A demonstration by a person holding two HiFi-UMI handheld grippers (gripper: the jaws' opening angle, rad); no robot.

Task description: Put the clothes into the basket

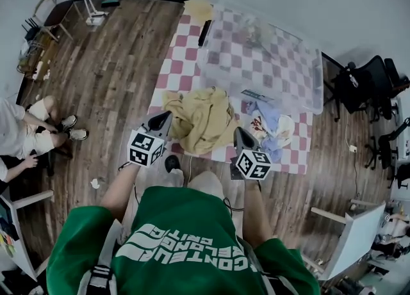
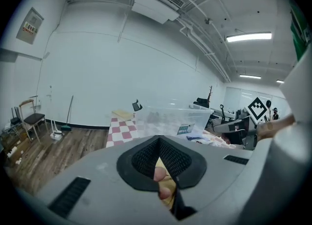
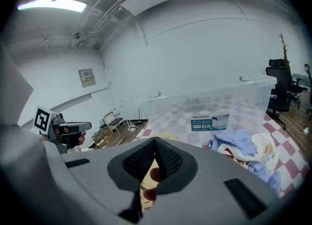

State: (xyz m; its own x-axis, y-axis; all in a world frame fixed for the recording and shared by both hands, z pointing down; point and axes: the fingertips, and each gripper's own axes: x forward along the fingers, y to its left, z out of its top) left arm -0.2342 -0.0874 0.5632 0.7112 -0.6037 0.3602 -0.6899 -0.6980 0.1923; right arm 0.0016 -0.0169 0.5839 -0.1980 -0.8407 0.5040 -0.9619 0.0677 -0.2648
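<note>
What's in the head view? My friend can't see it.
Seen from above, a person in a green sweatshirt holds the left gripper and right gripper near a crumpled yellow garment on a red-and-white checked cloth. A heap of blue and white clothes lies to its right, and a clear plastic bin stands beyond.

Checkered table [image 1: 182, 70] — yellow garment [image 1: 205, 121], plastic bin [image 1: 269, 63] (clear), blue-white clothes [image 1: 272, 127]

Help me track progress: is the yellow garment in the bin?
Out: the yellow garment lies crumpled on the checkered cloth, outside the bin.
</note>
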